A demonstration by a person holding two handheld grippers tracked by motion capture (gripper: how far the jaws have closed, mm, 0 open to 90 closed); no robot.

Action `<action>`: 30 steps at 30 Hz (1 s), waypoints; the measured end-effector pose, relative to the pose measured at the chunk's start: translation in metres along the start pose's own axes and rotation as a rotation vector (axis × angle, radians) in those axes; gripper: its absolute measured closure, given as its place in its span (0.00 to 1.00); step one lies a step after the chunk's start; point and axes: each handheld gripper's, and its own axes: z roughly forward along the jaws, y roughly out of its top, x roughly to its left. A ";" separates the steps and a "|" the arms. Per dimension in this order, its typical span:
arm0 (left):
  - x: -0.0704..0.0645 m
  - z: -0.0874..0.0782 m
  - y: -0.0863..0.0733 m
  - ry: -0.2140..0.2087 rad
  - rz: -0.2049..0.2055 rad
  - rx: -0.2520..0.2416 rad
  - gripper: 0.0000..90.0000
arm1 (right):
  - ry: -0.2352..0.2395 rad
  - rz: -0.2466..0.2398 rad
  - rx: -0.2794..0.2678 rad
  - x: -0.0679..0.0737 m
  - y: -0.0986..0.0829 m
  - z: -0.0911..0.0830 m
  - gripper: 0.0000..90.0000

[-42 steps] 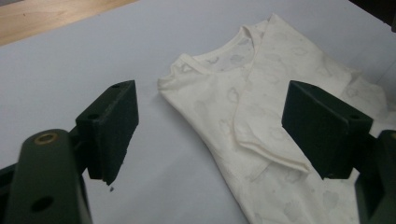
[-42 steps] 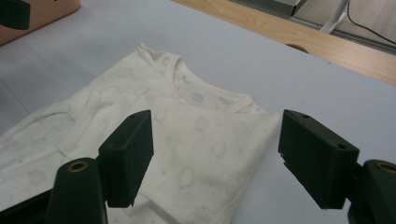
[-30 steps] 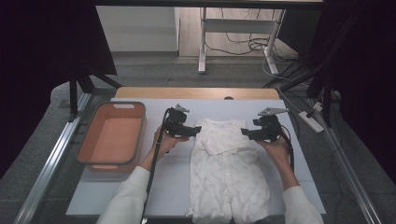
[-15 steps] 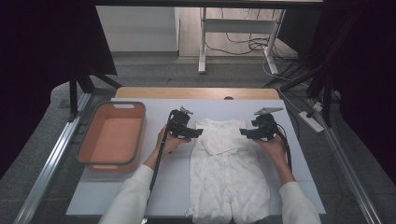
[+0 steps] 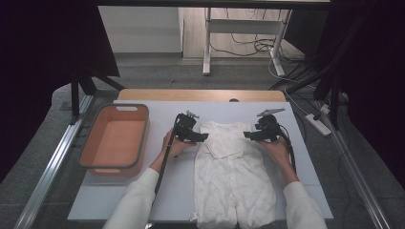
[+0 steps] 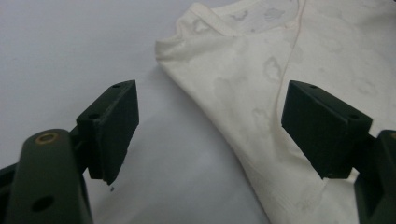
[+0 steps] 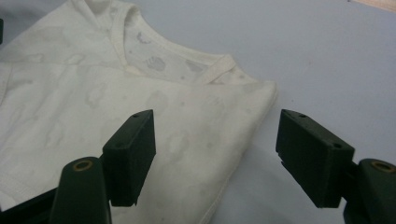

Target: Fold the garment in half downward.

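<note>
A cream baby romper (image 5: 233,176) with a faint cloud print lies flat on the white table sheet (image 5: 157,191), neck end far from the person. My left gripper (image 5: 204,137) hovers at its left shoulder, open, the folded shoulder edge (image 6: 243,112) lying between the two black jaws. My right gripper (image 5: 247,135) is at the right shoulder, open too, straddling the garment's right edge (image 7: 243,140) below the neckline (image 7: 163,63). Neither gripper holds any cloth.
An orange rectangular bin (image 5: 114,140) stands at the left of the sheet, empty. The wooden table edge (image 5: 200,94) runs along the far side. Metal rails flank the table, with cables and a power strip (image 5: 319,123) on the floor to the right.
Both grippers have moved inward toward the romper's shoulders, the left one shifting right and the right one shifting left. Both stay open and the garment has not moved.
</note>
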 end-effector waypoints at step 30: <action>-0.004 0.026 0.009 -0.050 0.012 0.072 0.78 | -0.015 -0.009 0.066 0.000 0.004 0.031 0.63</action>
